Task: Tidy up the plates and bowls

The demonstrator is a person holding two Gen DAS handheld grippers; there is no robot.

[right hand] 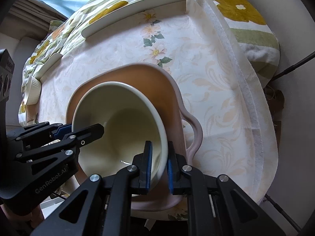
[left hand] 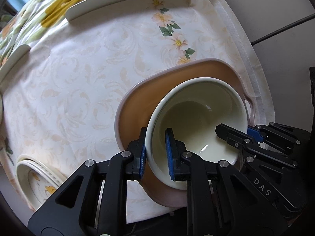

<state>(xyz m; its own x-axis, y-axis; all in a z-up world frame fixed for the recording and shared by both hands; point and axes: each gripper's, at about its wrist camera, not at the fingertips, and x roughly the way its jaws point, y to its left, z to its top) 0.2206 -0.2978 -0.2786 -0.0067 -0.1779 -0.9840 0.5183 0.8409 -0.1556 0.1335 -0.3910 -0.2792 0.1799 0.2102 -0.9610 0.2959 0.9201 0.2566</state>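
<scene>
Both grippers (left hand: 155, 154) (right hand: 159, 166) down, on bowl (left hand: 196, 108) rim

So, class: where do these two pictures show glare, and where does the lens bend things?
Left wrist view: bright glints inside the cream bowl; tablecloth edge bows. Right wrist view: a fainter glint low in the bowl; plate rim curves, corners go dark.

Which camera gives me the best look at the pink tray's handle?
The right wrist view: the pink tray's handle shows as a whole loop beside the bowl. In the left wrist view the handle is partly hidden behind the bowl's rim.
</scene>
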